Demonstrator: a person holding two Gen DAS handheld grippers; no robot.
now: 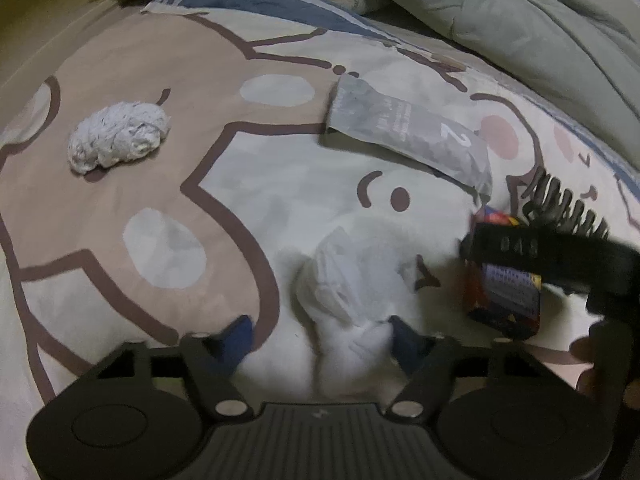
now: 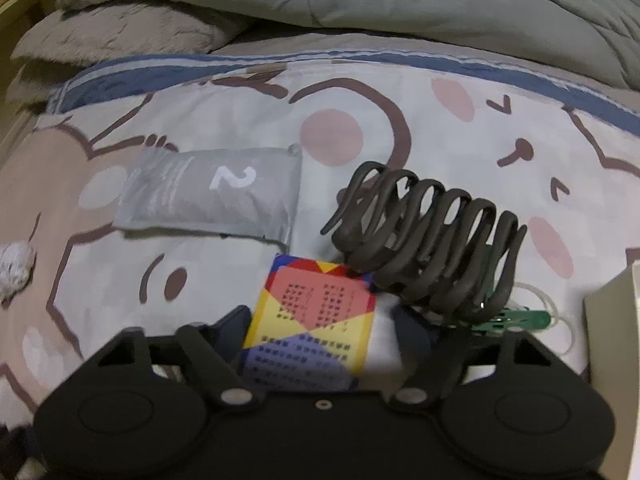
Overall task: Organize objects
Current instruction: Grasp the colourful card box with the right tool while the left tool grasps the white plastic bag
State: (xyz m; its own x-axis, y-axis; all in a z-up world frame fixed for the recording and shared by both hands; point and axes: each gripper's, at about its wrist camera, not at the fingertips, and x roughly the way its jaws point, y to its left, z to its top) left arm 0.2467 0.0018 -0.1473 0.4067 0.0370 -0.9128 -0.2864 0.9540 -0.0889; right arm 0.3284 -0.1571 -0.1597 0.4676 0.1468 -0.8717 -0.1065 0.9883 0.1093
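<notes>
- Bedspread, printed with cartoon animals, serves as the work surface; the loose items lie spread across it, each with room for fingers to come down on either side.
- Left gripper: its blue fingers stand apart, straddling a crumpled white tissue that lies on the bed between them; the right finger is at the tissue's edge, but no clamping shows.
- Right gripper: fingers likewise apart around a colourful printed box; the left finger lies against the box's side, the right one stands clear, so the box is bracketed, not held.
- Grey sachet, marked "2", lies flat at about 10 o'clock from the box.
- Dark claw hair clip rests at about 1 o'clock from the box, its near end beside the box's far corner.
- Green clip sits just beyond the hair clip's near end, at 3 o'clock from the box.
- White fabric ball lies well apart, at 10 o'clock from the tissue.
- Judgement: both grippers appear poised to pick up, neither grasp complete.
</notes>
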